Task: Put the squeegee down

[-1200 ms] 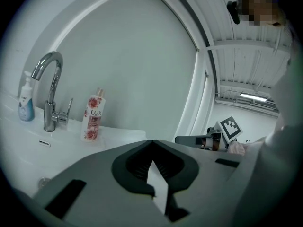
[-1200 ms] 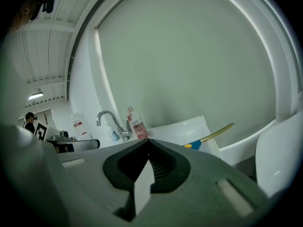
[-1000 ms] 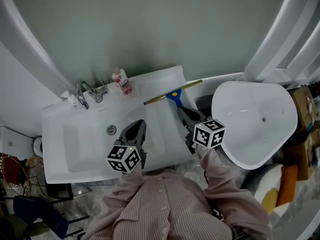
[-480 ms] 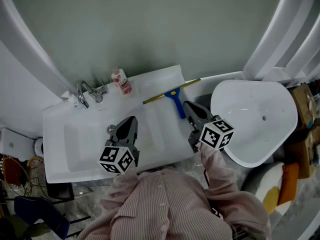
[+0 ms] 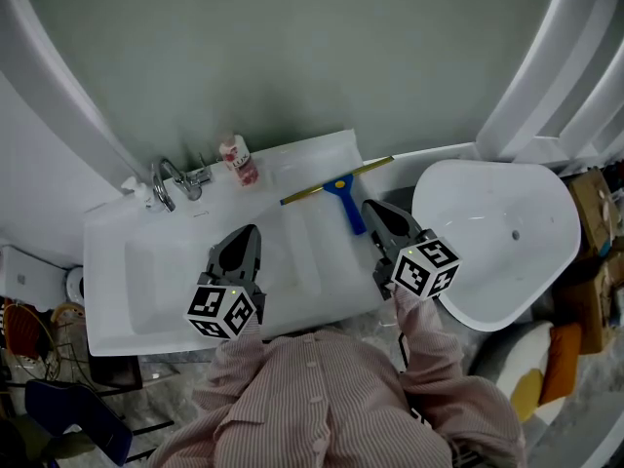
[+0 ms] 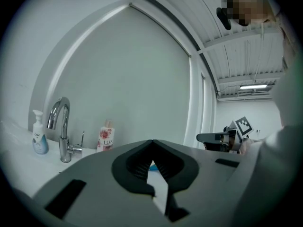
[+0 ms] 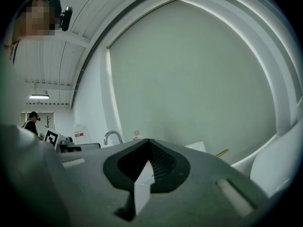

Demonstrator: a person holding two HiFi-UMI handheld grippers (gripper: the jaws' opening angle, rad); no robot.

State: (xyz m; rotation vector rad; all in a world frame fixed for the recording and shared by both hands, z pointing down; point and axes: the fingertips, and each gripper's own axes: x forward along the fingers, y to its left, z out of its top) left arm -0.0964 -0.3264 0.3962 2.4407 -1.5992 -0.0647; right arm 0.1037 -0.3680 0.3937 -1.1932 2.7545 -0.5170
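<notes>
Glossy white sink (image 5: 127, 261), smooth like glazed ceramic; the tap (image 5: 161, 185) is polished metal. The squeegee (image 5: 343, 195) has a blue plastic handle and a bar that may be brass. The shirt (image 5: 322, 398) is striped cloth.

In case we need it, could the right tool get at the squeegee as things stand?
Probably yes: the squeegee lies on the sink top beside the right tool, nothing between them, though its jaws are shut.

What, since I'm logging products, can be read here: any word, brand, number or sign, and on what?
"LUX": on the pink-and-white bottle beside the tap.
Label on the pump bottle: too blurred to read.
Red label on the white container: too small to read.
</notes>
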